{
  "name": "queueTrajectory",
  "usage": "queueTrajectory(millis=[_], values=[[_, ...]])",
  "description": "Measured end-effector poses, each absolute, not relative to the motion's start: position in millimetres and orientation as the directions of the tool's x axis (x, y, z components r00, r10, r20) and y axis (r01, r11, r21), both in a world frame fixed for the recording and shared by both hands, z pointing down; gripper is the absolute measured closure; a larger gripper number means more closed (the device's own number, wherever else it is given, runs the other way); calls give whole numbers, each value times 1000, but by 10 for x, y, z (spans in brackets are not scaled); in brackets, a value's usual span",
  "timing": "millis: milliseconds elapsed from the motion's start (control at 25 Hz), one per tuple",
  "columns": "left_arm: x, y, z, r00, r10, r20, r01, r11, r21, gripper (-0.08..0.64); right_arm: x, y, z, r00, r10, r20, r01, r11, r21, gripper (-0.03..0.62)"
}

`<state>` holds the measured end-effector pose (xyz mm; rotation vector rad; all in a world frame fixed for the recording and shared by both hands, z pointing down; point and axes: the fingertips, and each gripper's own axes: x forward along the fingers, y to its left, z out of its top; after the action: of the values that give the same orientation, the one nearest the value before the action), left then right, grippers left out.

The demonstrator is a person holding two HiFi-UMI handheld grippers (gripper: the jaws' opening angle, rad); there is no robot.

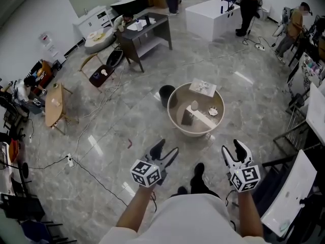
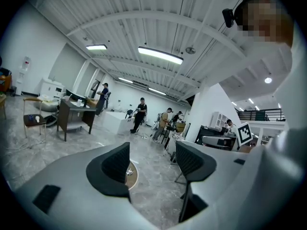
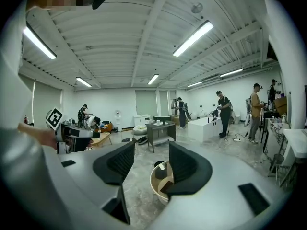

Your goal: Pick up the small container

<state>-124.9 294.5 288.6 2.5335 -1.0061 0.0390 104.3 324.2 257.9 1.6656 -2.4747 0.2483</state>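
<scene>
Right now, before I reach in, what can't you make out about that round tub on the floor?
- Head view: the small items in the tub are too small to identify.
- Left gripper view: the tub is mostly hidden behind one jaw.
- Right gripper view: one jaw covers much of its inside.

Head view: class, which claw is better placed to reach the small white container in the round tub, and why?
Right, probably. The small white container lies on the right side of the tub, nearer the right claw, whose open jaws frame the tub. The left claw, also open, sees only its edge.
</scene>
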Motion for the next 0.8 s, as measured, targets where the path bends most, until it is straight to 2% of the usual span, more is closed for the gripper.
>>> queueTrajectory(millis=[800], values=[[-542, 1301, 2970, 704, -684, 192, -697, -613, 372, 251, 1700, 1383, 2842, -456, -850, 262, -888, 455, -71, 353]])
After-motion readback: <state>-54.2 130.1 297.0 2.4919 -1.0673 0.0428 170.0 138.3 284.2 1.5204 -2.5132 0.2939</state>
